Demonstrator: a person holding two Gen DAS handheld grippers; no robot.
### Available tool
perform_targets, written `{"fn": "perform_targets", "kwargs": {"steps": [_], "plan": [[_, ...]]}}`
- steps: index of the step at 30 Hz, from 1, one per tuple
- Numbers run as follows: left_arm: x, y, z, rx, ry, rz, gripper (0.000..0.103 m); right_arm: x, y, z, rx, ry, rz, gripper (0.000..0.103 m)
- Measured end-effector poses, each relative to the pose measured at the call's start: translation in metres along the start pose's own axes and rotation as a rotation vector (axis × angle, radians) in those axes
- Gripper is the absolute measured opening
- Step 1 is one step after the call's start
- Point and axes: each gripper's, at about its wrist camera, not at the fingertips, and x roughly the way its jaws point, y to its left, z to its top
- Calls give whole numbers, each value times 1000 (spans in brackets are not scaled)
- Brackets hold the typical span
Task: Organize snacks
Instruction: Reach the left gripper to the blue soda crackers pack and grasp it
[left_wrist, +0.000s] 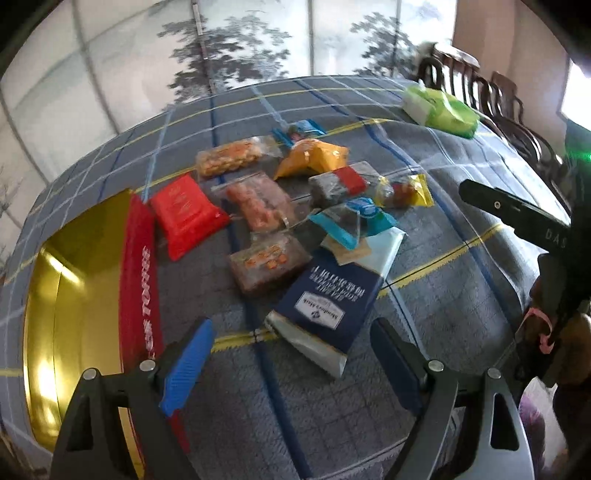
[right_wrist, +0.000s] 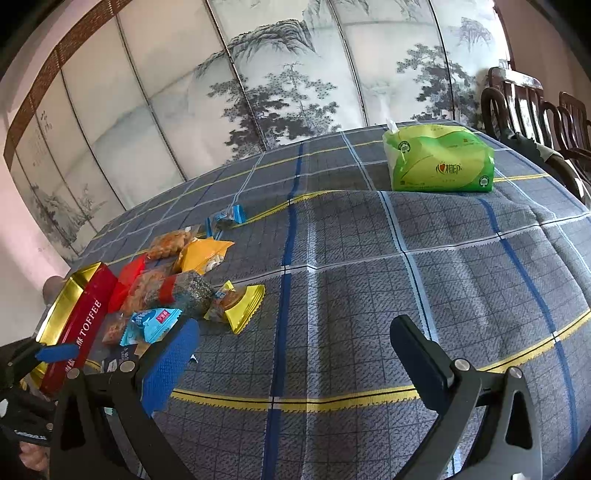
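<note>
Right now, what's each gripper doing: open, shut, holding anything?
Left gripper: open, holding nothing, above the blue cracker packet.
Right gripper: open, holding nothing, over bare tablecloth.

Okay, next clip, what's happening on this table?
A person holds a two-finger tool in each hand over a plaid tablecloth strewn with snack packets. Both the left tool and the right tool are open and hold nothing. The red toffee tin sits at the left with its gold inside showing and no snacks visible in it. The navy cracker bag lies nearest the left tool. A green tissue pack sits apart at the far side.
</note>
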Motion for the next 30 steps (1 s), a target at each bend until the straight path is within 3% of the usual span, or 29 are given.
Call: {"fn": "perform_targets", "kwargs": {"steps": [14,15,17,18,19,23,27,30], "plan": [[46,-20,32,221,128,-63,88,2,4,-1,3,0,2,103],[51,-20,34,218,151,-77,88,3,5,-2,6,2,2,103],[55,-16,39,167,167,-121,78,2,2,-1,13,5,1,103],[54,-16,40,149,172,-148,61,3,2,-1,18,8,3,103],[52,-18,39,148,173,-139,58,3,3,-1,21,11,4,103],[43,-28,24,141,122,-88,53,4,-2,-1,47,17,8,103],[26,-25,8,6,120,-64,52,3,4,-3,46,17,13,103],[6,-24,9,-42,85,-63,49,-1,-4,0,16,21,96,103]]}}
